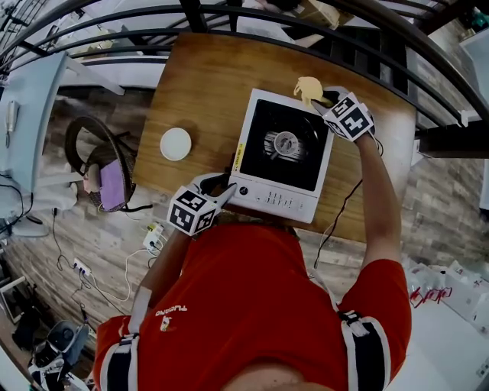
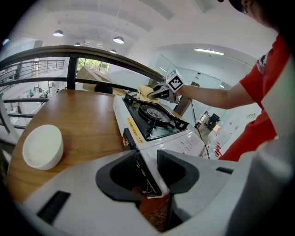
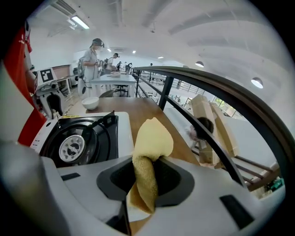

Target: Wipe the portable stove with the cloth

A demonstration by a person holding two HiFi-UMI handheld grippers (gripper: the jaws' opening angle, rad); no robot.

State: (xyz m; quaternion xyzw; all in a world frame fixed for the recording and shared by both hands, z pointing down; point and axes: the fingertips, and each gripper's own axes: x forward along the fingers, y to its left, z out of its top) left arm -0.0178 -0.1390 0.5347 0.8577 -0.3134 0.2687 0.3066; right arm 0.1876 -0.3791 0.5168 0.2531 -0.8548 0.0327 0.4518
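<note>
The white portable stove (image 1: 283, 153) with its black burner top stands in the middle of the wooden table (image 1: 206, 84). My left gripper (image 1: 228, 189) is shut on the stove's near left corner (image 2: 138, 138), whose edge sits between the jaws. Over the stove's far right corner, my right gripper (image 1: 319, 103) is shut on a yellow cloth (image 1: 308, 89). In the right gripper view the cloth (image 3: 150, 147) sticks up from between the jaws, beside the burner (image 3: 73, 145). The left gripper view also shows the right gripper (image 2: 159, 92) at the stove's far end.
A round white dish (image 1: 176, 143) lies on the table left of the stove. A dark curved railing (image 1: 252, 15) borders the table's far side. A black cable (image 1: 340, 210) hangs off the near right edge. People stand at tables (image 3: 113, 79) far off.
</note>
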